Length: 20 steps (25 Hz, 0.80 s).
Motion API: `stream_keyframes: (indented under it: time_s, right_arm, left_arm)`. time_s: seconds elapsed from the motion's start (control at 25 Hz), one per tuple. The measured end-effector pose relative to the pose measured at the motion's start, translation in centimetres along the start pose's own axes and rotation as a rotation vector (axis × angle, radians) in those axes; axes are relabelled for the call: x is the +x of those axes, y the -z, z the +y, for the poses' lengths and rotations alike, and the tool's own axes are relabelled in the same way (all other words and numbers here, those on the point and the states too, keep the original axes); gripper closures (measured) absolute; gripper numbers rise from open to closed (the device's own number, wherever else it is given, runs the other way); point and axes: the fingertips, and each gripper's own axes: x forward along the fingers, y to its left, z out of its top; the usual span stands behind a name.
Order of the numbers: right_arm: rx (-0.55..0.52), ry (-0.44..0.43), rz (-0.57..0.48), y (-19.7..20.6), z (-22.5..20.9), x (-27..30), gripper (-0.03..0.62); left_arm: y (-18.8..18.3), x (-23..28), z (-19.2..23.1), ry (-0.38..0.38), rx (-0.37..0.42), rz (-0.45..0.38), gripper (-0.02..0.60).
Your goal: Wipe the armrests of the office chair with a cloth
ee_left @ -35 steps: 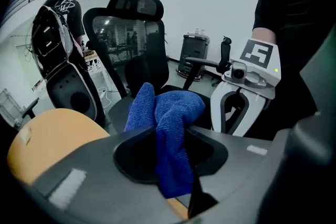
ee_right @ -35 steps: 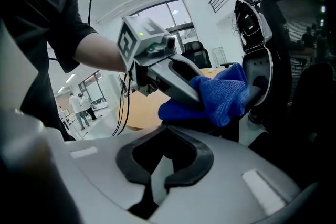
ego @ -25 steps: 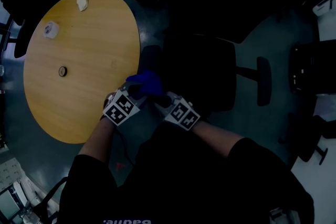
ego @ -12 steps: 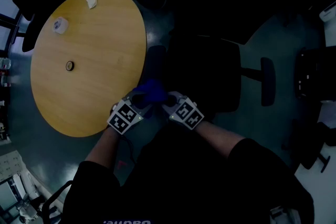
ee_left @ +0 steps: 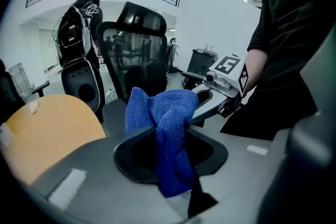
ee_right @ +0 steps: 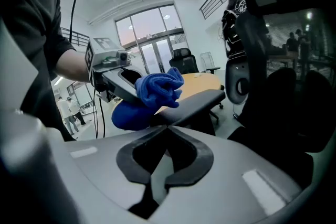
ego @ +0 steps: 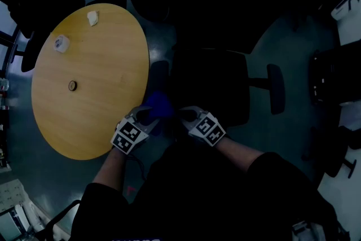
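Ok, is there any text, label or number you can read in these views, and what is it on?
No text here is legible.
Left gripper's cube and right gripper's cube: square black-and-white patterns, no words.
White print on the dark garment hung over a chair: too blurred to read.
Shirt print at the head view's bottom edge: cut off, unreadable.

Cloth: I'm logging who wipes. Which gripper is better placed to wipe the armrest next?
Left. The left gripper is shut on the blue cloth, right at the end of the armrest. The right gripper is shut and empty, so it would first need the cloth.
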Motion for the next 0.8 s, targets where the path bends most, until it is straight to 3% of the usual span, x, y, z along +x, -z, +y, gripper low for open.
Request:
stream_keyframes:
  time_s: [0.2, 0.44, 0.68, 0.8]
  right_arm:
    - [0.061, 0.133, -0.053, 0.1, -3.3, -7.3, 0.589]
    - [0.130, 0.274, -0.111, 3.0, -7.8, -17.1, 0.589]
    - [0.189, 0.399, -0.170, 7.5, -12.9, -28.6, 0.589]
    - [0.218, 0.477, -0.189, 11.9, -13.5, -32.7, 0.589]
  left_arm:
    - [-5.8, 1.5, -0.1, 0.008, 0.079, -0.057, 0.446]
    - [-14.1, 6.8, -2.6, 0.041, 0.145, -0.131, 0.445]
    - [-21.8, 15.1, -8.1, 0.099, 0.201, -0.137, 0.445]
    - [-22.4, 18.5, -11.5, 0.119, 0.241, -0.143, 0.445]
